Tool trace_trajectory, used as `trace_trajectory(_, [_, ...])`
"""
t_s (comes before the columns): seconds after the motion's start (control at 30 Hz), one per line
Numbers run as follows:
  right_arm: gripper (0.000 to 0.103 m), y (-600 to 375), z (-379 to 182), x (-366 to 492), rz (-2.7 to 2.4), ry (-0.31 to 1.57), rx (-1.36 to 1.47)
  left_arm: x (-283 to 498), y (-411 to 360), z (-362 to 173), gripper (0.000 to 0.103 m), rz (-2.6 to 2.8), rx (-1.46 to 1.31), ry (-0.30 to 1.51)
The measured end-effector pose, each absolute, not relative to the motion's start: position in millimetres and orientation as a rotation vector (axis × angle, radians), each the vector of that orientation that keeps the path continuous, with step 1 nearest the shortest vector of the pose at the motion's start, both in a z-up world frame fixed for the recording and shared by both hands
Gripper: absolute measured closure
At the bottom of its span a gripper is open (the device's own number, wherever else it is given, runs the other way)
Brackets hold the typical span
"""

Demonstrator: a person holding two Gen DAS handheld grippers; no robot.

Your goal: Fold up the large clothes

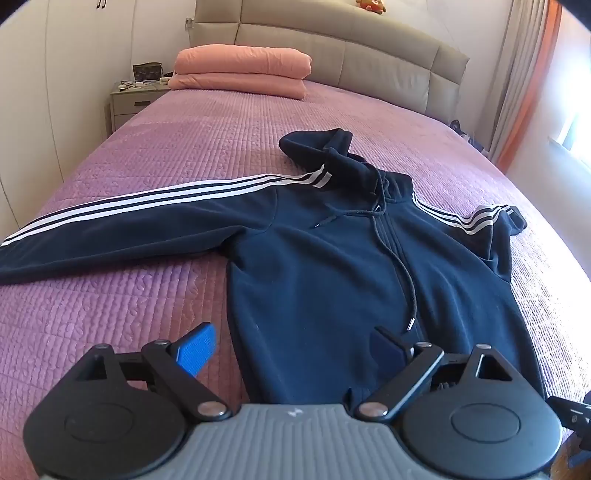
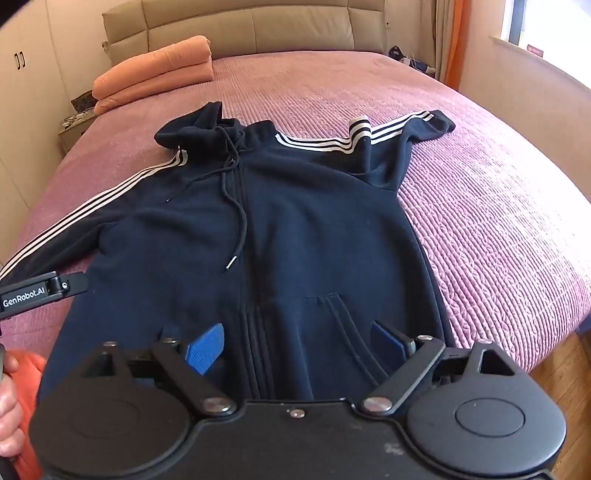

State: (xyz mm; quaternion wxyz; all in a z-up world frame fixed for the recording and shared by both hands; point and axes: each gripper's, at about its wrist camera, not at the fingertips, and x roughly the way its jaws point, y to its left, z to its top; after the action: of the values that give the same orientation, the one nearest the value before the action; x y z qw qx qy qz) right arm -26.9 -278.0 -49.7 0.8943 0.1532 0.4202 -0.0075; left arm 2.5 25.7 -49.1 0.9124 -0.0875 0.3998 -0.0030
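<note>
Left wrist view, items listed left to right: white wardrobe doors [image 1: 44,92] along the wall; a bedside cabinet [image 1: 133,105] carrying a small dark bag [image 1: 147,70] and some cables; a bed [image 1: 110,280] under a quilted purple cover; two folded salmon-pink blankets [image 1: 240,70] stacked at its head against a padded beige headboard [image 1: 369,48]; a soft toy [image 1: 370,5] on the headboard's top edge; an orange-trimmed curtain [image 1: 532,85] at the far right. Hoodie [image 1: 332,266], navy with white sleeve stripes, lies face up on the bed, hood toward the headboard, hem toward the camera. One sleeve runs out flat to the left; the other is bunched and folded at the right shoulder. Drawstrings trail down the zipped front. Left tool [image 1: 295,350]: released, jaws spread wide, angled down over the hem; blue pad on the left above the bed cover just beside the hoodie's edge, the other above the cloth, nothing between them. Right wrist view, same order: a hand [image 2: 9,413] with a salmon sleeve at the lower left corner, gripping the left tool's black body; the hoodie [image 2: 295,221] filling the centre with its front pocket nearest; wood floor [image 2: 554,365] past the bed's corner. Right tool [image 2: 299,347]: released, jaws wide over the pocket area, gripping nothing.
</note>
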Motion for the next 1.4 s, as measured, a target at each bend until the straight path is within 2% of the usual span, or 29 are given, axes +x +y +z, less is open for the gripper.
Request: trace_trajectory(1.4, [0.001,-272.2,-63.8,-20.8,-0.008,0.928,0.304,3.5,37.1,-48.2,0.011,-0.029,-0.213,0.832])
